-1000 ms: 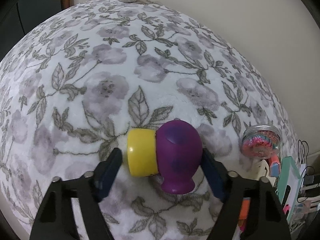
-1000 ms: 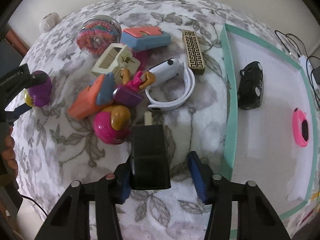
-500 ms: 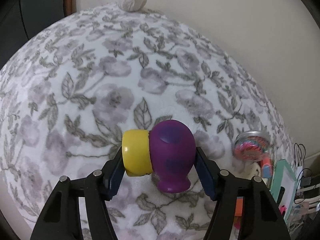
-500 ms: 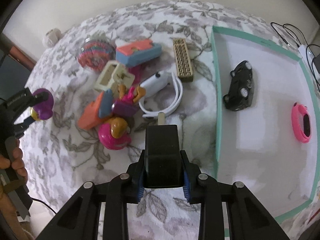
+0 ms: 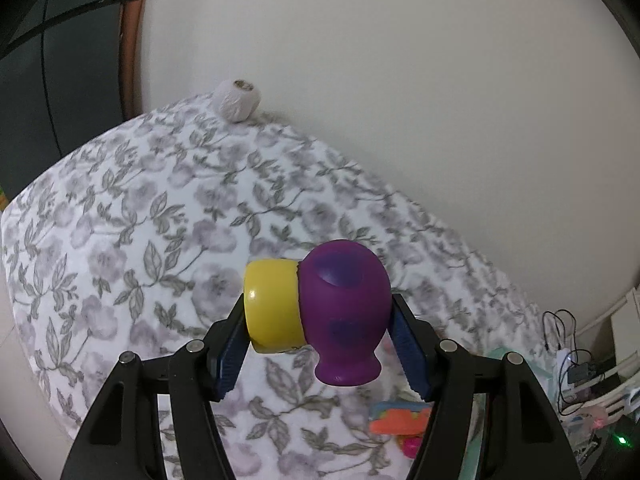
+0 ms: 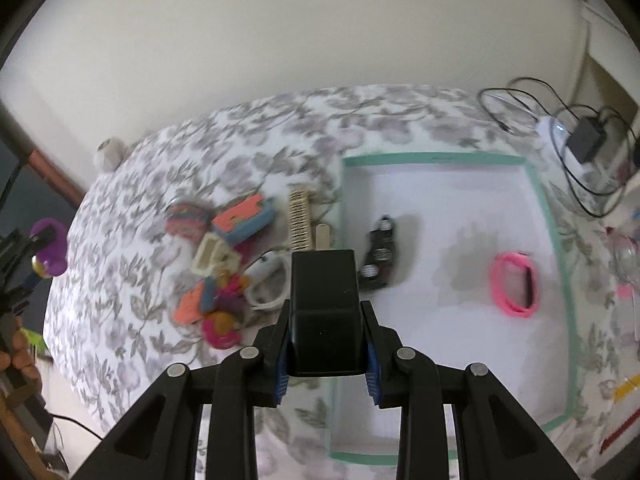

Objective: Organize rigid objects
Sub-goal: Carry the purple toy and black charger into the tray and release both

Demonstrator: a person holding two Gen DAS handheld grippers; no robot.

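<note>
My left gripper (image 5: pixel 318 320) is shut on a purple and yellow toy (image 5: pixel 320 312), held up above the flowered cloth (image 5: pixel 140 220). My right gripper (image 6: pixel 324 320) is shut on a black charger block (image 6: pixel 323 300) and holds it in the air near the left edge of the white tray with a green rim (image 6: pixel 434 158). In the tray lie a black toy car (image 6: pixel 380 260) and a pink band (image 6: pixel 514 284). The left gripper with the purple toy (image 6: pixel 50 246) also shows at the far left of the right wrist view.
A heap of toys (image 6: pixel 228 256) lies left of the tray: a jar, coloured blocks, a white band, a beige comb. A white yarn ball (image 5: pixel 236 100) sits by the wall. Cables and a plug (image 6: pixel 584 140) lie at the back right. A hand (image 6: pixel 16 356) shows at the left edge.
Both grippers closed on their objects and lifted them off the cloth. The right one carried the charger toward the tray; the left one raised the purple toy.
</note>
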